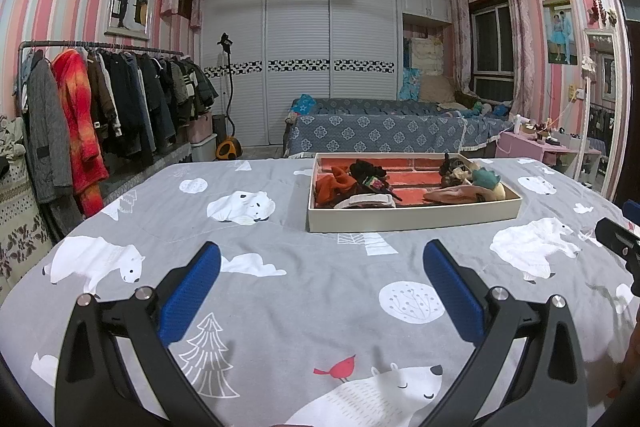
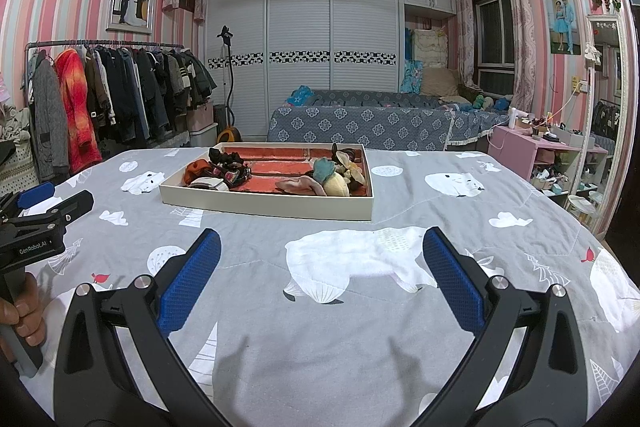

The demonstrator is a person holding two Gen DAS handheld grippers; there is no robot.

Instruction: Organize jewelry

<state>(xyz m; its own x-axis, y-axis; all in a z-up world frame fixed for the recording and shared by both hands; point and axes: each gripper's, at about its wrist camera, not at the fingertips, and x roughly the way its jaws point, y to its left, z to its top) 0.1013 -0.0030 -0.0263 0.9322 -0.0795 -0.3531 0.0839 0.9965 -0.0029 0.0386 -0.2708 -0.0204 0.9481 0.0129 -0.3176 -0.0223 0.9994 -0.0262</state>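
While both stand wide, two grippers, left gripper (image 1: 322,281), right gripper (image 2: 322,277), one tray (image 2: 264,205).

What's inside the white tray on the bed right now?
The white tray holds fabric hair accessories on a red liner: an orange scrunchie, black ones, a teal piece. Anything beneath the piles is hidden.

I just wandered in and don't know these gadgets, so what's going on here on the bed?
A person holds a two-finger gripper in each hand over a bear-print bedspread. The left gripper and right gripper are both open and hold nothing. Ahead of them lies a shallow tray with a red lining, holding a jumble of scrunchies and hair accessories. Neither gripper touches the tray.
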